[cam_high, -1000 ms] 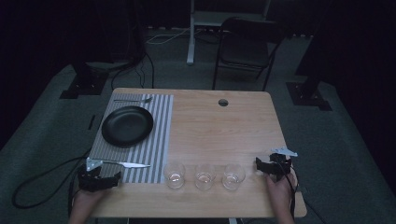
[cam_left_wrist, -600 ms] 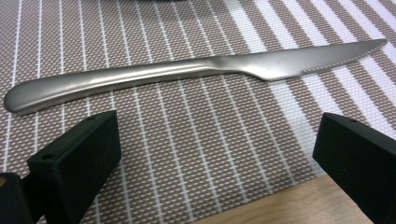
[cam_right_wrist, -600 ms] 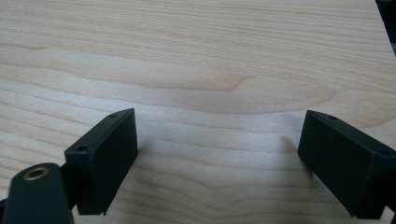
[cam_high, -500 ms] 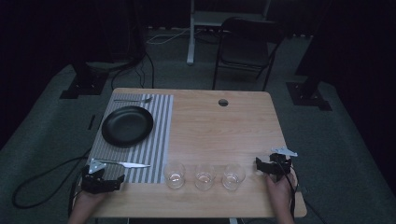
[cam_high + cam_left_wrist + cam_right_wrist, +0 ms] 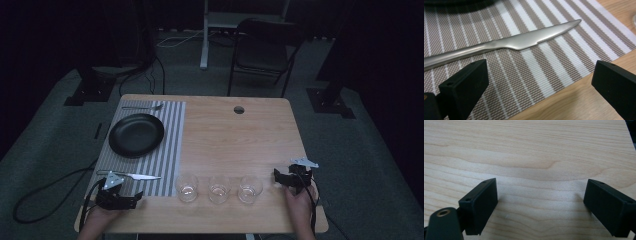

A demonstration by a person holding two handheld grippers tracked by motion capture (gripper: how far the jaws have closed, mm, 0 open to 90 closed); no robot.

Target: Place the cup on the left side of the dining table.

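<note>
No writing or brand mark can be read on anything here. The worktop is pale wood with a round hole near its far edge, standing on grey carpet in a dark room, a black folding chair behind it. A striped placemat carries a black plate, a fork at its far edge, and a knife at its near edge. Three clear glasses stand in a row on the bare wood. The left gripper sits just short of the knife, fingers spread wide, holding nothing. The right gripper rests over bare wood at the right edge, fingers equally wide and empty.
</note>
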